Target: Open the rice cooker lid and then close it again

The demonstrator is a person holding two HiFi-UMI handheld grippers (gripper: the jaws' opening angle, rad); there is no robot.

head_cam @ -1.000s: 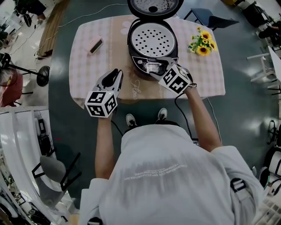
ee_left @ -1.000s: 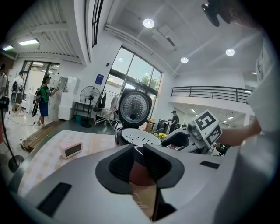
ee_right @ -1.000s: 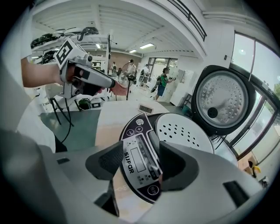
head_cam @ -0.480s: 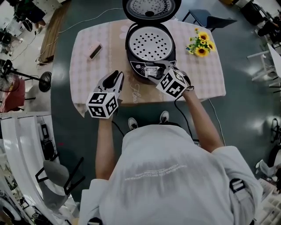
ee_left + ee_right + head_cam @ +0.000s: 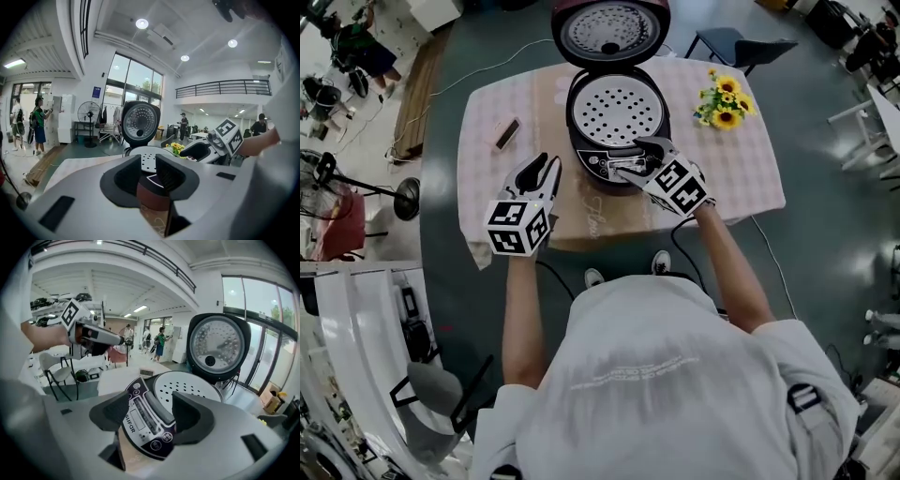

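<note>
With the lid [image 5: 609,28] open and step 1 done, your left gripper [image 5: 546,164] and right gripper [image 5: 649,147], fingers just spread wider and empty, must next push it down onto the cooker [image 5: 617,103].

The person wears a white short-sleeved shirt [image 5: 656,375] with faint pale lettering across the back, at lower centre of the frame, and light shoes [image 5: 594,278]. The left gripper [image 5: 542,167] and right gripper [image 5: 645,153] have pale grey bodies and black jaw pads. Each carries a cube [image 5: 517,228] with black-and-white square markers and trails a thin black cable [image 5: 553,272].
</note>
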